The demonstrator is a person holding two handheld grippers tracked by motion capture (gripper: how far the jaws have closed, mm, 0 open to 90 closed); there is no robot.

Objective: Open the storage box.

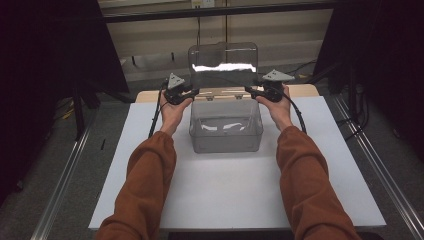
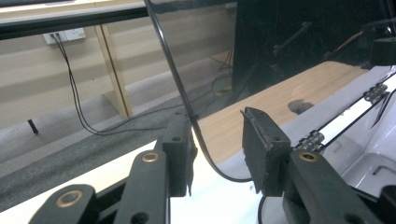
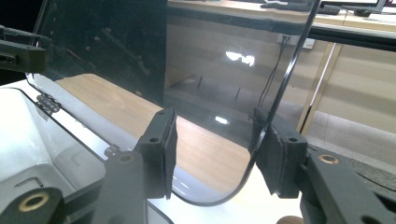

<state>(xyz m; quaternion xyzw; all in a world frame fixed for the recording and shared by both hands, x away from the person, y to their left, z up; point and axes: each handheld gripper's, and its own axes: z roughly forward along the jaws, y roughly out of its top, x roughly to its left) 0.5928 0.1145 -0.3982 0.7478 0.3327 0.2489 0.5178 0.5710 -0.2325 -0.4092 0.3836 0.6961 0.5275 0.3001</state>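
A clear plastic box (image 1: 226,131) stands on the white table top, its hinged clear lid (image 1: 223,65) raised upright behind it. My left gripper (image 1: 181,93) is at the lid's lower left corner and my right gripper (image 1: 266,91) at its lower right corner. In the left gripper view the lid's rounded edge (image 2: 187,105) runs down past one pad, and the left gripper (image 2: 217,149) has a wide gap between its pads. In the right gripper view the lid's edge (image 3: 275,100) lies against one pad of the right gripper (image 3: 212,154); the other pad stands apart.
The white table top (image 1: 225,185) lies on a wooden board (image 1: 305,90) that shows at the back. Small hinges (image 2: 376,91) join lid and box. Dark curtains hang left and right. A wall with a socket and cables lies beyond the table.
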